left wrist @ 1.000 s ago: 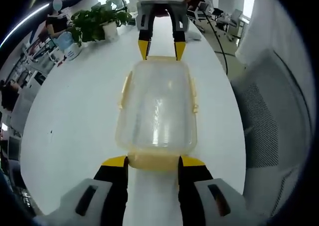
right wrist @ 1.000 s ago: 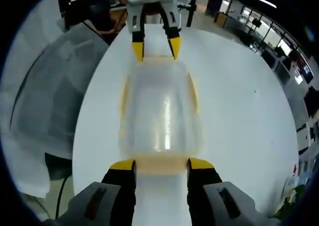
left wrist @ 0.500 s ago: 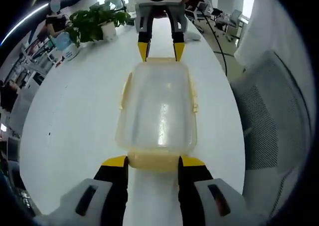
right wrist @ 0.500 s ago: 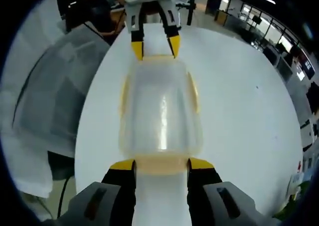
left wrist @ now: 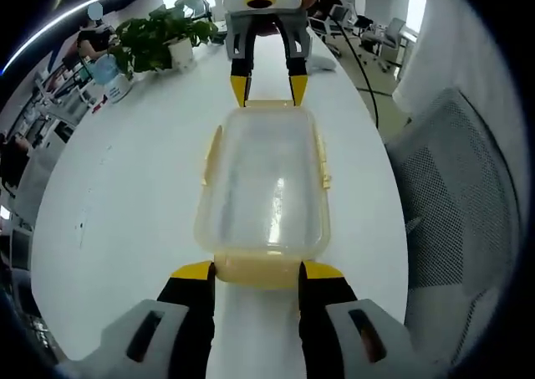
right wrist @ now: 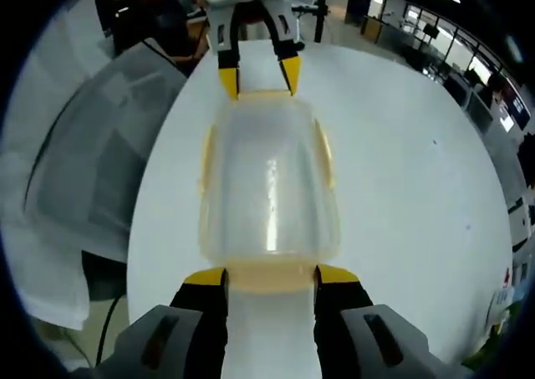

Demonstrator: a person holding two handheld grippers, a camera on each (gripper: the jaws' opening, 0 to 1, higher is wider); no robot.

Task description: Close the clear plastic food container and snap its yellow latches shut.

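Observation:
The clear plastic container (left wrist: 266, 186) lies lengthwise on the white table (left wrist: 125, 195) with its lid on. Its yellow side latches (left wrist: 323, 157) flare outward. My left gripper (left wrist: 257, 272) is shut on the near yellow end latch (left wrist: 257, 266), one jaw tip at each side of it. My right gripper (left wrist: 268, 86) grips the far end the same way. In the right gripper view the container (right wrist: 267, 186) runs away from my right gripper (right wrist: 272, 276), whose tips flank the near end latch (right wrist: 272, 272), and my left gripper (right wrist: 259, 78) holds the far end.
A potted plant (left wrist: 159, 40) and a blue cup stand at the table's far left. A grey mesh chair (left wrist: 451, 195) stands by the table's right edge, seen as the chair (right wrist: 92, 161) in the right gripper view. Office desks lie beyond.
Both views have drifted slightly against the table and room. The container has kept its place between both pairs of jaws, and both grips are unchanged.

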